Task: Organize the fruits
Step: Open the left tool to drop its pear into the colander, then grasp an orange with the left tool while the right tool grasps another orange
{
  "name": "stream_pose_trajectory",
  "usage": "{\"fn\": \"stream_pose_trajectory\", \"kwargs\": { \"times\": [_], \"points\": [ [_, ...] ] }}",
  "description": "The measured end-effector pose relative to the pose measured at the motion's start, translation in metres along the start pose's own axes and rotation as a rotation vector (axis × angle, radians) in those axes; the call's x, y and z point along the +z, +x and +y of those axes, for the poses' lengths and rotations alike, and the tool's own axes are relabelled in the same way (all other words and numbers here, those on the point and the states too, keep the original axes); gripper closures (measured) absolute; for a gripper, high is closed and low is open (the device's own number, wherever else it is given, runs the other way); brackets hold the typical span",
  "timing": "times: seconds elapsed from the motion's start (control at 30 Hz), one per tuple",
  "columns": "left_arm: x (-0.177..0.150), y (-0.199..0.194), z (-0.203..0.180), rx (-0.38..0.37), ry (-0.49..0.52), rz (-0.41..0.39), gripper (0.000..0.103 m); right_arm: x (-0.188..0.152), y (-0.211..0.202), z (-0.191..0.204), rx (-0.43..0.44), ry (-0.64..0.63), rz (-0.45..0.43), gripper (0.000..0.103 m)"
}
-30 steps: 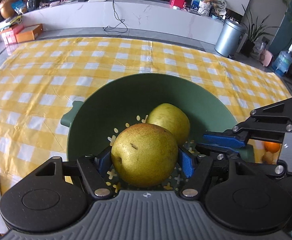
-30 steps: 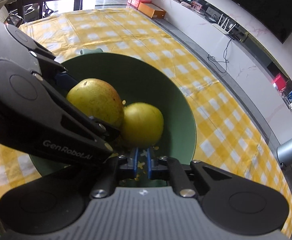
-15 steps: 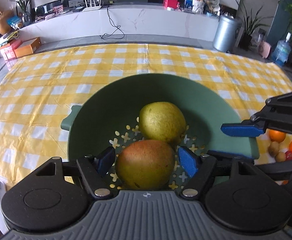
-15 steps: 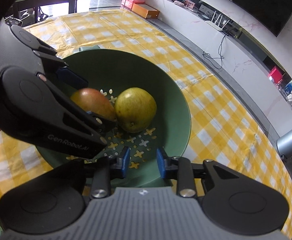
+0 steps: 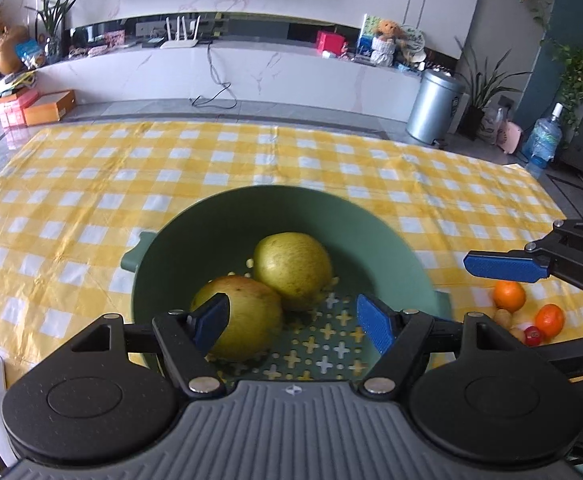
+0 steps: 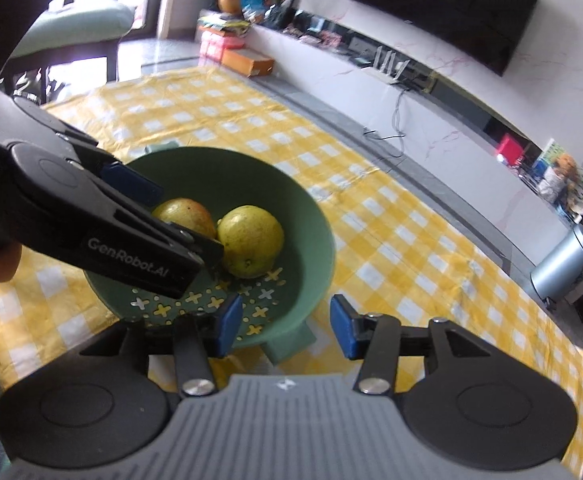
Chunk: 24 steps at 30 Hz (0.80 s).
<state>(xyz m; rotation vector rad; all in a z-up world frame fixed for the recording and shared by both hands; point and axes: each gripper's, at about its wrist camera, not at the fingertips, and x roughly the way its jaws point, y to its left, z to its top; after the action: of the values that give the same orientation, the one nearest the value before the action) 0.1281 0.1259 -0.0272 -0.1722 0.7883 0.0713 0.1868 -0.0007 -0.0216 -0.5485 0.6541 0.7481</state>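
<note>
Green colander bowl (image 5: pixel 227 216) on a yellow-and-white checked tablecloth (image 5: pixel 91 184), one side handle showing, its near rim cut off behind the gripper bodies. Inside it, two pears side by side and touching: a yellow-green pear (image 5: pixel 293 270) toward the middle, and a red-blushed pear (image 5: pixel 247 320) nearer the left gripper, its lower left part hidden by a blue pad. Left gripper (image 5: pixel 293 324): jaws spread wide above the bowl, gripping nothing; whether the left pad brushes the blushed pear cannot be told. Right gripper (image 6: pixel 285 326): jaws opening, empty, only the bowl's near rim and handle seen in the gap. Loose small fruit (image 5: pixel 525 312) on the cloth right of the bowl: two oranges, a red piece and brownish ones, partly hidden behind the right gripper's arm, kinds unclear.
</note>
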Motion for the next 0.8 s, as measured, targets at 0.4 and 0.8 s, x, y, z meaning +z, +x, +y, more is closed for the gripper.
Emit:
{"fn": "stream_pose_trajectory", "kwargs": {
  "times": [0.4,0.8],
  "points": [
    [-0.01,-0.038,-0.056,-0.132,0.084,-0.063,0.02,-0.066,-0.066,-0.028,-0.162,0.228,-0.079,0.047],
    [-0.038,-0.035,-0.104,-0.275,0.125,-0.053,0.023,-0.136,-0.102,-0.062,-0.273,0.435,-0.031,0.042]
  ]
}}
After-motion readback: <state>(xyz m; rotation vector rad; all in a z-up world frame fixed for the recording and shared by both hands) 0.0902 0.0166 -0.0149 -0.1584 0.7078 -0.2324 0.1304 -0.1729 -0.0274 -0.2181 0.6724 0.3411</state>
